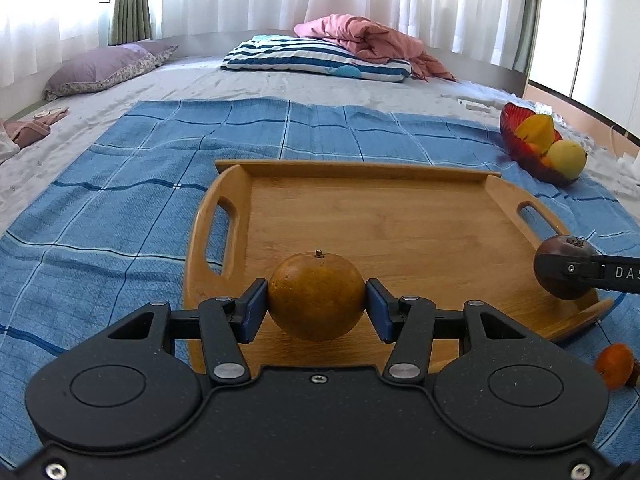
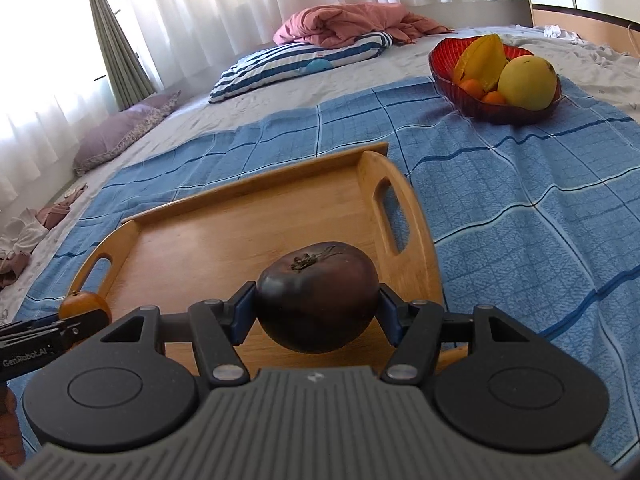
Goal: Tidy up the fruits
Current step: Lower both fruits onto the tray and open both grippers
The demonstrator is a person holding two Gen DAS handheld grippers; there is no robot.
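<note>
My left gripper (image 1: 316,306) clamps the orange (image 1: 316,296) and my right gripper (image 2: 316,308) the dark purple fruit (image 2: 317,296), both above the wooden tray's (image 1: 400,224) near edge, its floor bare beyond

Left tongs (image 1: 316,307) point forward and tilted down, blue pads (image 1: 253,309) pressed on either side of a round orange citrus fruit (image 1: 316,296), so they're clamped partway apart. Right tongs (image 2: 317,307) sit at about the same downward tilt, blue pads (image 2: 240,316) squeezing a dark purple round fruit with a dried calyx (image 2: 318,296), spread a bit wider. Each shows up at the edge of the other's view, so they're side by side. A bit of hand (image 2: 10,428) peeks in at the lower left of the right wrist view.
</note>
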